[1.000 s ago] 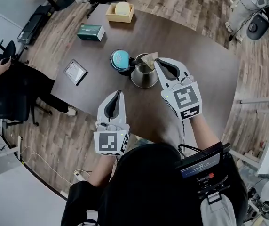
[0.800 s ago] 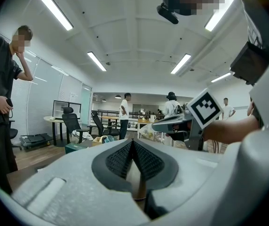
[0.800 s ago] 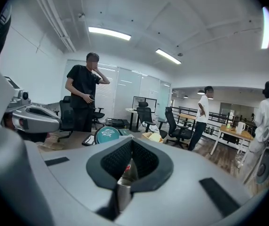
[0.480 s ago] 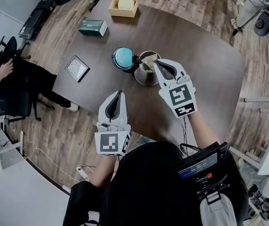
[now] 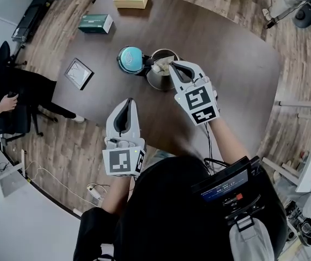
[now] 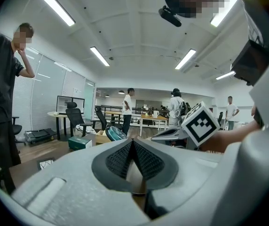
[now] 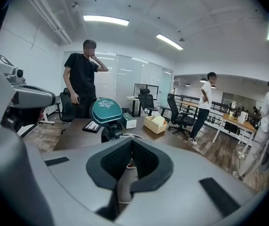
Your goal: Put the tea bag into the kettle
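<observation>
While the right gripper (image 5: 171, 66) pinches a pale tea bag (image 5: 160, 66) over the open steel kettle (image 5: 153, 82), the left gripper (image 5: 127, 103) hovers closed and empty.

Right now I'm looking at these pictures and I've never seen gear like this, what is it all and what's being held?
No robot here: a person holds a two-jaw gripper in each hand. One picture looks down from a camera on the person's head; the other two come from cameras riding on the grippers, looking along their jaws. On the dark table are a metal kettle with its teal lid open, a green box and a wooden tray. The right gripper, over the kettle's mouth, has its jaws shut, apparently on the pale tea bag. The left gripper is shut and empty.
</observation>
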Motion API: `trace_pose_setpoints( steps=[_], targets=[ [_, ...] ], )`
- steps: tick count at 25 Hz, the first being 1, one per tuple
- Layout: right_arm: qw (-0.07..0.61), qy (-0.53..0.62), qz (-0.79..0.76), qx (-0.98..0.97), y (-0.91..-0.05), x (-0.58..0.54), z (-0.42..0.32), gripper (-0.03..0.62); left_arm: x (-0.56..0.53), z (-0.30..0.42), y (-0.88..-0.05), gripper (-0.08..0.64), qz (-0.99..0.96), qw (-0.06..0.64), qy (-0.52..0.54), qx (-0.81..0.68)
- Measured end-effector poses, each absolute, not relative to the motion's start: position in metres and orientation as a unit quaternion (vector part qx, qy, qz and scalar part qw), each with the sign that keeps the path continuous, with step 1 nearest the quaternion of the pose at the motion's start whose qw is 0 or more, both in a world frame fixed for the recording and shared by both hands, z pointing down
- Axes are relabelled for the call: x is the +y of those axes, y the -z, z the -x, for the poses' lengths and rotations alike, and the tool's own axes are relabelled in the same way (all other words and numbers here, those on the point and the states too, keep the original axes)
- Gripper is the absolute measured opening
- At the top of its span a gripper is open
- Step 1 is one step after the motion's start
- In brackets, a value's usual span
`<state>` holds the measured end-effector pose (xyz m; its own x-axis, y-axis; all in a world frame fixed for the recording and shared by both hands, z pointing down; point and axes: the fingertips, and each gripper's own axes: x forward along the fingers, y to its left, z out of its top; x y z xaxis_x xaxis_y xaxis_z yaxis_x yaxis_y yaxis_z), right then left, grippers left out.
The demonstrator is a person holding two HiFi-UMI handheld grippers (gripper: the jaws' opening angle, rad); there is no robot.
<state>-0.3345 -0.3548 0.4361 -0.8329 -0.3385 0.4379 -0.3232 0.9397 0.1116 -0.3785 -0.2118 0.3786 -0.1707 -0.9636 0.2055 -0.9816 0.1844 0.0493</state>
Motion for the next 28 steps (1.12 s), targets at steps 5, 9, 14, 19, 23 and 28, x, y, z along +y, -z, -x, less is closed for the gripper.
trace_pose_setpoints(
  steps=[5,9,14,19,23,28],
  targets=[
    [0.238,0.007,-0.17,-0.956,-0.445,-0.356,0.334,0.008,-0.213,0.379,-0.384,0.003,-0.635,0.102,-0.05,-0.764],
    [0.242,0.004,-0.166,-0.956,-0.452,-0.356,0.335,0.008,-0.217,0.378,-0.386,0.003,-0.633,0.105,-0.05,-0.766],
    [0.251,0.003,-0.161,-0.955,-0.459,-0.355,0.336,0.009,-0.22,0.377,-0.388,0.003,-0.633,0.107,-0.05,-0.765],
    [0.261,0.002,-0.153,-0.953,-0.463,-0.352,0.337,0.008,-0.22,0.378,-0.386,0.003,-0.631,0.107,-0.05,-0.767],
    [0.268,0.002,-0.151,-0.952,-0.464,-0.354,0.338,0.008,-0.22,0.38,-0.385,0.003,-0.63,0.106,-0.05,-0.767],
    [0.267,-0.009,-0.152,-0.952,-0.467,-0.355,0.338,0.008,-0.22,0.381,-0.388,0.003,-0.63,0.106,-0.052,-0.768]
  ],
)
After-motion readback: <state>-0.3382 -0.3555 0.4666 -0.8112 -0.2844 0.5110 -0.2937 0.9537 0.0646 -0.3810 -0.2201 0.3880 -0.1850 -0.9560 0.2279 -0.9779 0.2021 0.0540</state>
